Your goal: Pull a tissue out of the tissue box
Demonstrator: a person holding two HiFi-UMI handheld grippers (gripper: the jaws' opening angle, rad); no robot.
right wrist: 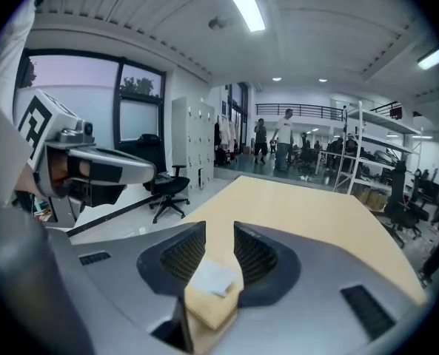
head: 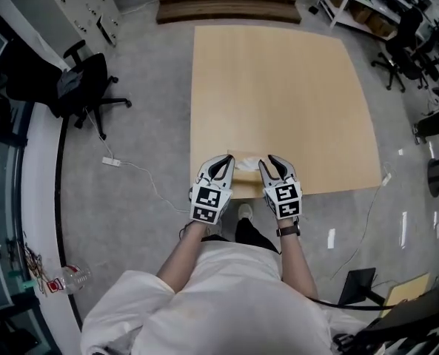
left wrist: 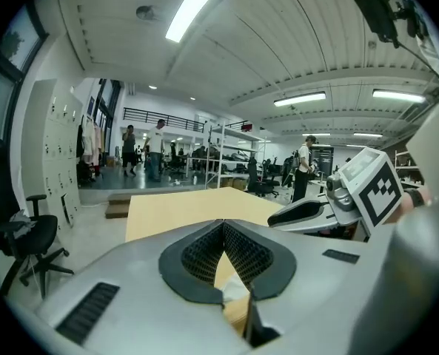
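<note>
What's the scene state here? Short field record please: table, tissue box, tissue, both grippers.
surface: light wooden table
tissue box: tan, at the table's near edge, between the two grippers
tissue: white, sticking out of the box top
left gripper: jaws together, nothing between them, left of the box
right gripper: jaws apart, box and tissue seen through the gap, pads not on either
task status: tissue not yet pulled
</note>
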